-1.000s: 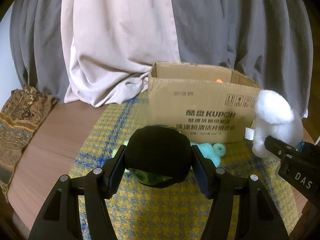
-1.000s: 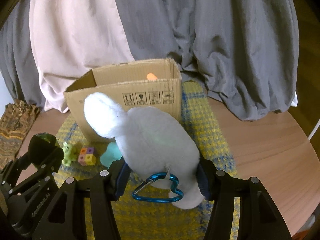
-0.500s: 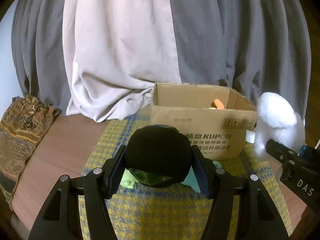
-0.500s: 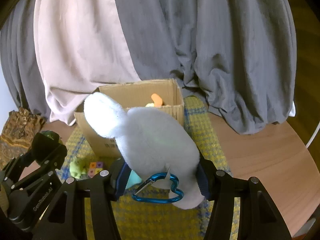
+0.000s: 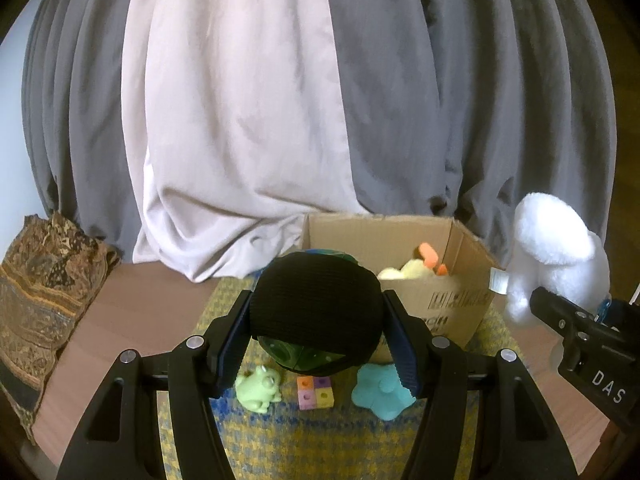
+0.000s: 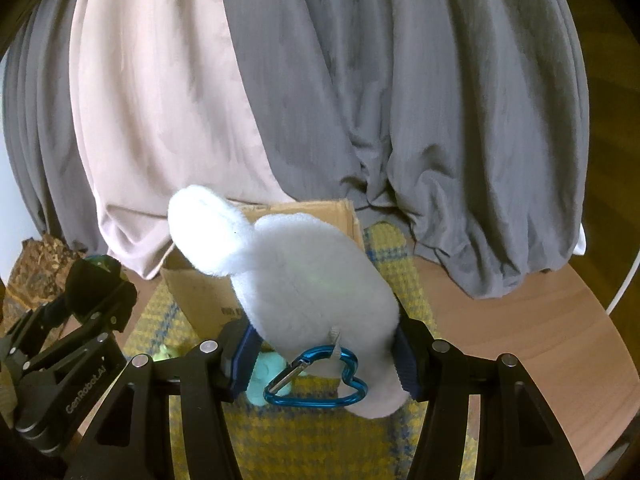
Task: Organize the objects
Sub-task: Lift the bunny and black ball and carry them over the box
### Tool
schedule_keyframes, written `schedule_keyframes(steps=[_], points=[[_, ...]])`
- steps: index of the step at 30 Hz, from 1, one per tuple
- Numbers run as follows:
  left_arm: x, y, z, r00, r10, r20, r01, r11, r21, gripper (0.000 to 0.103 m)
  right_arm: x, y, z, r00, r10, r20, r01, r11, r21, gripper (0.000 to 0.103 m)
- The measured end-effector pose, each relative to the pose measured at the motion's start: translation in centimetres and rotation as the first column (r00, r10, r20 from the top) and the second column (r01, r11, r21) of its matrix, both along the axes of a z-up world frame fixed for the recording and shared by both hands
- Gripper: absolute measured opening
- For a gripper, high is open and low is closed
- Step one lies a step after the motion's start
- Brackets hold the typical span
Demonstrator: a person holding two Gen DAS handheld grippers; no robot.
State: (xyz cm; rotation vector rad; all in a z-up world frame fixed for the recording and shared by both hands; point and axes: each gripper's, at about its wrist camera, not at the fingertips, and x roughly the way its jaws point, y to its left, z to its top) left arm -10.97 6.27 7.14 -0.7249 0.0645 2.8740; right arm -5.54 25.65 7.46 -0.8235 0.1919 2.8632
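Note:
My left gripper (image 5: 318,354) is shut on a black mesh-covered ball (image 5: 316,304) with a green underside, held above the mat in front of the open cardboard box (image 5: 456,308). My right gripper (image 6: 322,360) is shut on a white plush toy (image 6: 312,280) with a blue heart carabiner (image 6: 316,384), held up beside the box (image 6: 208,304). The plush also shows at the right of the left wrist view (image 5: 556,252). A yellow and orange toy (image 5: 416,266) lies in the box.
On the yellow and blue mat (image 5: 304,440) lie a green frog (image 5: 258,388), a pastel cube (image 5: 314,392) and a teal star toy (image 5: 382,394). A patterned cloth (image 5: 40,304) lies at the left table edge. Grey and beige curtains (image 5: 256,120) hang behind.
Both grippers have risen with their toys, so the box sits lower in view and its inside shows. The frog, cube and star have come into view under the left gripper.

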Motion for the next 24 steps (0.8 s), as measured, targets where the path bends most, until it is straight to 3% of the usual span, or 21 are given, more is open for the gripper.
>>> schedule_keyframes(steps=[24], points=[[-4.7,1.3,3.6,0.998,-0.043,-0.045,0.043,0.999,0.004,0.062,-3.9,0.5,3.4,0.999,0.013,-0.037,-0.014,1.000,-0.011,0.058]])
